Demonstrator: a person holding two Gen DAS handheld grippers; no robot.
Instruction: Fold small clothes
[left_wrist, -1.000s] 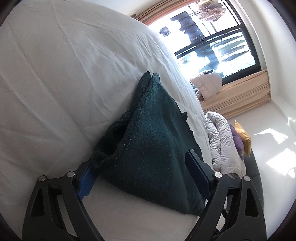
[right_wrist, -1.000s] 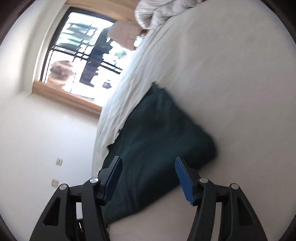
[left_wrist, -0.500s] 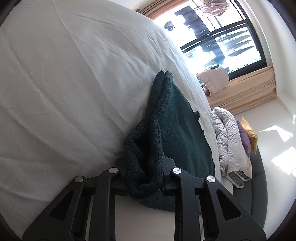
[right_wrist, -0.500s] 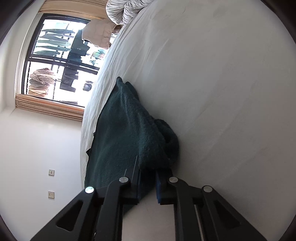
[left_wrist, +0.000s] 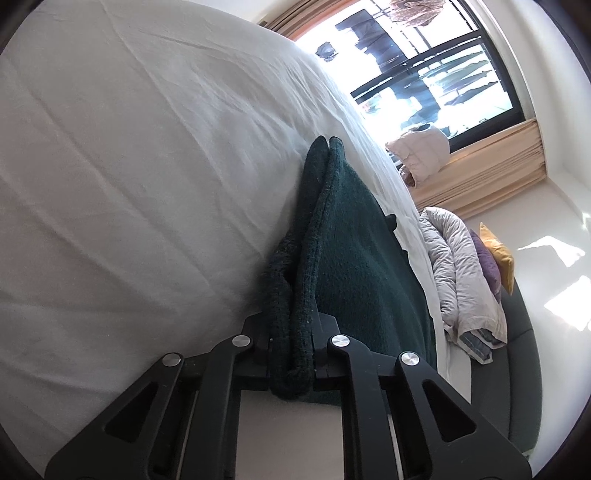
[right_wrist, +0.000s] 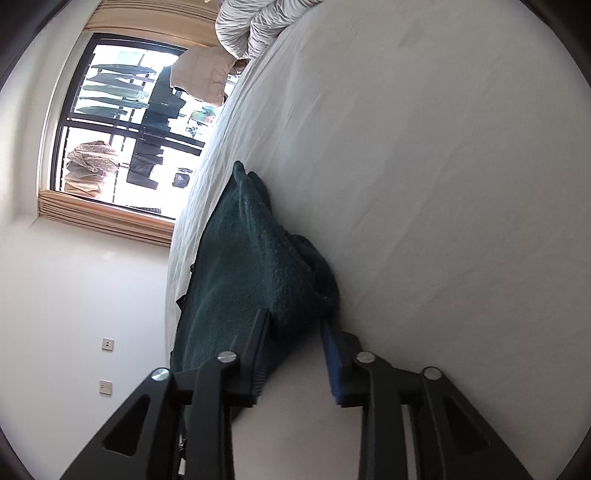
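A dark green fleecy garment (left_wrist: 351, 277) lies on the white bed sheet (left_wrist: 147, 184), bunched into a raised ridge along its near edge. My left gripper (left_wrist: 291, 332) is shut on that bunched edge, with the cloth squeezed between its black fingers. In the right wrist view the same garment (right_wrist: 251, 258) lies along the edge of the bed (right_wrist: 424, 184). My right gripper (right_wrist: 295, 325) has its jaws opening. A rumpled corner of the cloth sits between them, and the blue right pad (right_wrist: 332, 354) stands apart from it.
A grey quilted duvet (left_wrist: 458, 273) is heaped at the far end of the bed, beside a purple cushion (left_wrist: 487, 262) and a yellow cushion (left_wrist: 498, 254). Beyond it is a large window (right_wrist: 122, 129). White wall with sockets (right_wrist: 107, 344) runs left of the bed.
Both grippers went from wide open around the garment to pinched on its near edge, bunching it. The left stays pinched; the right has since spread its jaws again.
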